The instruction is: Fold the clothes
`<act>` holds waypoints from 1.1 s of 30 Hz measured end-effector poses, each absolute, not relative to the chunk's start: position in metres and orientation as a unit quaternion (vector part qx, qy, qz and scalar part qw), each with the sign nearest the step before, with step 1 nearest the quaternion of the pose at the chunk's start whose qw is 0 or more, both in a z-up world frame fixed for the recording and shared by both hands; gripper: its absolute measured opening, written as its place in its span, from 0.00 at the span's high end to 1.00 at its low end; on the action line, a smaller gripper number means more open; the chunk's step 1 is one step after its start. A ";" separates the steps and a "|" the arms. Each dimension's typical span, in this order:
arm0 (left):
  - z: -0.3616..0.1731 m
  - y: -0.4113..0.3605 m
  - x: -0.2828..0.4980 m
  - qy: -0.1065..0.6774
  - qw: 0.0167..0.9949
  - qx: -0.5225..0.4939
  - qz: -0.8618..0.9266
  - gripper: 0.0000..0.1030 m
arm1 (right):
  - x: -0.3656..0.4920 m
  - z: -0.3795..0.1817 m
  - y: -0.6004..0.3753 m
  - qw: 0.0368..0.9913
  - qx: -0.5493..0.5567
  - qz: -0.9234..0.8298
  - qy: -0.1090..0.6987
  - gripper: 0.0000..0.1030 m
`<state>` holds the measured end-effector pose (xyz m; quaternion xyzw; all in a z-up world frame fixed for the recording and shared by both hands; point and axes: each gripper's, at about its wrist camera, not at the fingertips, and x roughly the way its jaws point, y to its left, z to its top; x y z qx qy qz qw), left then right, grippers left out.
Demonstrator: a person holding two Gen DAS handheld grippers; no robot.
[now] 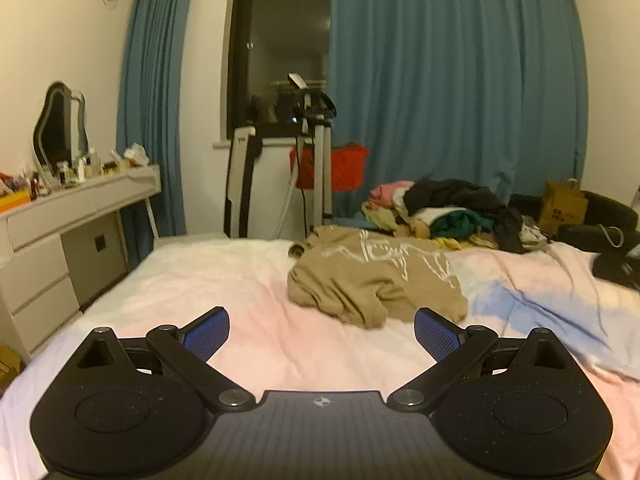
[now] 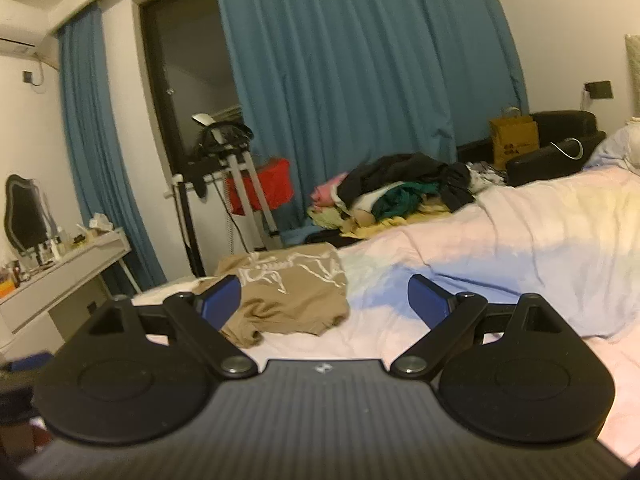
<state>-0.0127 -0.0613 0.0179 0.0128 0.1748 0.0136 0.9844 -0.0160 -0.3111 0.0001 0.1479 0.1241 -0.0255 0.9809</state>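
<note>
A tan T-shirt [image 1: 372, 276] with a white line print lies crumpled on the pale pink bed sheet [image 1: 224, 280]. My left gripper [image 1: 322, 330] is open and empty, hovering over the sheet just short of the shirt's near hem. In the right wrist view the same tan shirt [image 2: 292, 292] lies ahead and to the left. My right gripper [image 2: 324, 300] is open too, holding nothing, with its left blue pad [image 2: 222, 300] in front of the shirt's edge. A heap of mixed clothes [image 1: 448, 212] is piled at the far side of the bed, also visible as the heap [image 2: 400, 192].
A white dressing table [image 1: 76, 208] with a mirror and bottles stands at the left. A folded treadmill [image 1: 316, 160] and a red item stand before blue curtains [image 1: 452, 80]. A brown paper bag [image 2: 514, 140] and a black seat [image 2: 560, 148] sit at the far right.
</note>
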 end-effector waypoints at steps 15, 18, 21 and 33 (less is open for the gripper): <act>-0.089 -0.102 0.185 0.278 0.959 0.054 -0.018 0.11 | 0.040 -0.049 -0.322 0.971 0.141 -0.045 0.189 0.11; -0.113 -0.110 0.217 0.279 0.955 0.101 -0.014 0.31 | 0.064 -0.058 -0.317 0.974 0.128 -0.049 0.181 0.11; -0.121 -0.105 0.235 0.274 0.956 0.108 -0.006 0.55 | 0.090 -0.071 -0.308 0.976 0.108 -0.048 0.185 0.11; -0.049 -0.044 0.176 0.105 0.994 0.025 -0.013 0.88 | 0.132 -0.102 -0.287 0.977 0.072 -0.036 0.196 0.11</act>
